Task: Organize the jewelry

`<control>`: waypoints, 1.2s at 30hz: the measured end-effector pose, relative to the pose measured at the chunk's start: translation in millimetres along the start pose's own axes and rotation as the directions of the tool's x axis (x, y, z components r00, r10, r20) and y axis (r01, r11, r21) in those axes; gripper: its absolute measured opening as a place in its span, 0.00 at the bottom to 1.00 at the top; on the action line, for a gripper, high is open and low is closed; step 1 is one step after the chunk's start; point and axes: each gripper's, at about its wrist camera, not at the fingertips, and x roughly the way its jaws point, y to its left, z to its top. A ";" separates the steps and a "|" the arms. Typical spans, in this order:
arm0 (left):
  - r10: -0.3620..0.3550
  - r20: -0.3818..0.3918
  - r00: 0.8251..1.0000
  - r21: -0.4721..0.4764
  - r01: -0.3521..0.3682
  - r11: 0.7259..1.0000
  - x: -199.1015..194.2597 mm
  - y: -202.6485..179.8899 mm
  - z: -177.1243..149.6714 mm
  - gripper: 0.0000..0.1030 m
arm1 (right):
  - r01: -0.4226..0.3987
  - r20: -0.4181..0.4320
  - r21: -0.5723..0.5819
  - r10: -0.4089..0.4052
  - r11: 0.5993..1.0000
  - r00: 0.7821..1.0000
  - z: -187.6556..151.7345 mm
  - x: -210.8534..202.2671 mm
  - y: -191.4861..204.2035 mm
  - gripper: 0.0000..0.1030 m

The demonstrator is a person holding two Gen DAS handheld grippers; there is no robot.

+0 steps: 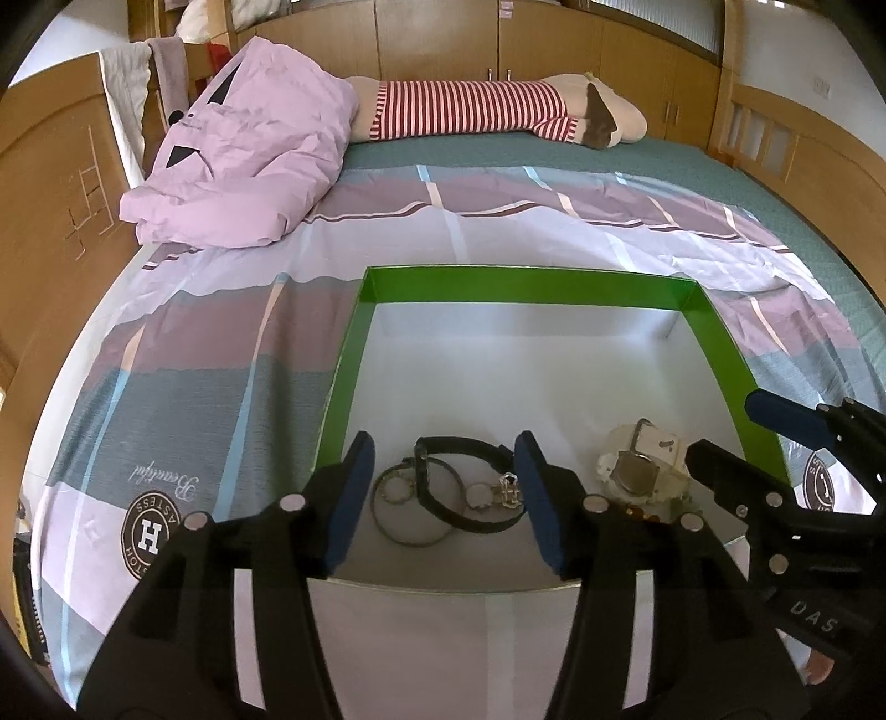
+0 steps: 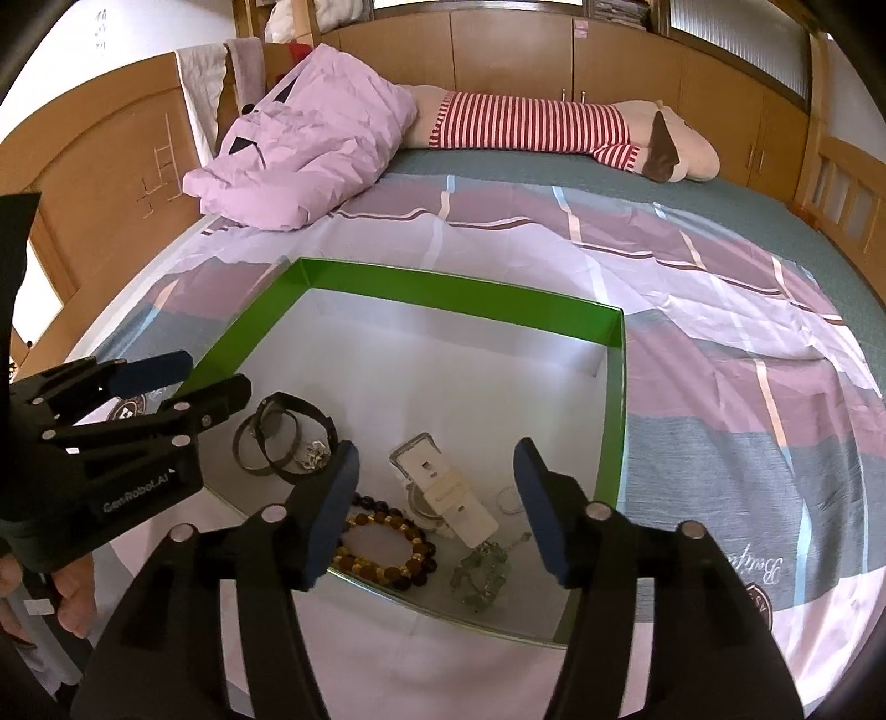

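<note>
Both my left gripper [image 1: 437,498] and right gripper [image 2: 437,509] hang with jaws released, grasping nothing. Below, in the green box [image 2: 612,421] on the bed [image 1: 221,343], lie a black watch [image 1: 443,476] and an amber bead bracelet [image 2: 382,548].

Soft daylight fills both views, brightest on the white floor of the green-walled box [image 1: 529,288]; its far wall casts a faint shadow inward; fisheye bending curves the wooden cabinets [image 2: 515,50] beyond the box; black vignette rings the corners; focus is sharp throughout.
</note>
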 end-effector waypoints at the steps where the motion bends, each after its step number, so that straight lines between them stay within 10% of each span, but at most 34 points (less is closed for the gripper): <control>1: 0.001 0.000 1.000 0.002 -0.001 1.000 -0.1 -0.6 -0.1 0.54 | 0.002 0.001 -0.002 -0.002 1.000 1.000 -0.4 -0.1 0.9 0.57; 22: 0.043 0.018 0.999 0.017 -0.043 0.999 -9.7 -2.7 -3.2 0.98 | 0.067 0.021 -0.004 -0.067 0.998 0.998 -1.9 -6.7 -0.8 0.91; 36: 0.032 0.052 0.998 -0.042 -0.030 0.999 -43.5 18.2 -0.4 0.98 | 0.173 0.204 0.082 -0.187 0.981 0.961 -18.1 -38.8 -14.4 0.99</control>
